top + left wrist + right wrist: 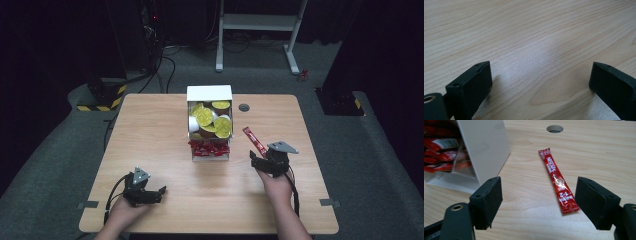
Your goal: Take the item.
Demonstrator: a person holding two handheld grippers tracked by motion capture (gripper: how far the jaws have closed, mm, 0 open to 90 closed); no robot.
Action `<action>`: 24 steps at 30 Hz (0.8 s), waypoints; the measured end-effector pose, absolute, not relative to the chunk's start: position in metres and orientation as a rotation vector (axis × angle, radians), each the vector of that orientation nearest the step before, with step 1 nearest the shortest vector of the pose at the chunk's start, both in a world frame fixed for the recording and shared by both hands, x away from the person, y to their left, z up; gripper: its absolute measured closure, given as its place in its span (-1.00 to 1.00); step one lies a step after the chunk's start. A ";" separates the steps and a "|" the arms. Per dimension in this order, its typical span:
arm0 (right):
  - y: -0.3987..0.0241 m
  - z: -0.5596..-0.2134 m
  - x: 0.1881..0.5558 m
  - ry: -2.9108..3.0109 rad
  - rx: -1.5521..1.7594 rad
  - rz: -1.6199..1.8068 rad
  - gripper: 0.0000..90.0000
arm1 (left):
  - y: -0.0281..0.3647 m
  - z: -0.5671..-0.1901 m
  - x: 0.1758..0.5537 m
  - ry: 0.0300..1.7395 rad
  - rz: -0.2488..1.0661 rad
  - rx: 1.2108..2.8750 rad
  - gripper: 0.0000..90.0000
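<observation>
A red coffee stick sachet (557,180) lies flat on the wooden table (165,145), just right of the white box (209,93), and appears in the high view as the sachet (254,141). My right gripper (539,200) hovers just behind its near end, jaws wide apart, with no pad touching it. In the high view that right gripper (261,159) sits below the sachet. My left gripper (161,192) rests open near the table's front left, and in the left gripper view my left gripper (540,80) has bare wood between its jaws.
The white box holds several yellow-lidded cups (212,120) at the back and red sachets (209,148) in its front compartment; its side wall (484,147) stands close to my right gripper's left jaw. A round cable hole (244,107) lies beyond the sachet.
</observation>
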State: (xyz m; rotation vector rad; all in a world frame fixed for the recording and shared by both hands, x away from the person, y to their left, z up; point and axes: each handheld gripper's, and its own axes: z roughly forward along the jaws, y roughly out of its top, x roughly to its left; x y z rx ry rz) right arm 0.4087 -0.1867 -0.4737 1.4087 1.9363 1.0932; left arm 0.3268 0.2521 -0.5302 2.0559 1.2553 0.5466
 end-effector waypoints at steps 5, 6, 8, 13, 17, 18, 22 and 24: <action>-0.178 -0.473 0.391 1.963 1.384 1.056 -0.59 | 0.252 -0.530 0.327 1.255 0.546 2.056 -0.89; -0.177 -0.473 0.386 1.968 1.384 1.078 -0.62 | 0.252 -0.530 0.327 1.255 0.547 2.056 -0.89; -0.174 -0.475 0.377 1.981 1.370 1.097 -0.67 | 0.252 -0.530 0.327 1.255 0.546 2.056 -0.89; -0.167 -0.485 0.361 2.015 1.347 1.094 -0.70 | 0.252 -0.530 0.327 1.255 0.546 2.056 -0.89; -0.160 -0.498 0.351 2.070 1.354 1.076 -0.71 | 0.252 -0.530 0.327 1.254 0.548 2.056 -0.89; -0.158 -0.502 0.350 2.091 1.355 1.061 -0.73 | 0.252 -0.530 0.327 1.255 0.547 2.056 -0.89; -0.152 -0.515 0.344 2.153 1.372 0.977 -0.74 | 0.252 -0.530 0.327 1.254 0.548 2.056 -0.89; -0.149 -0.525 0.342 2.204 1.357 0.904 -0.78 | 0.252 -0.530 0.326 1.255 0.546 2.056 -0.89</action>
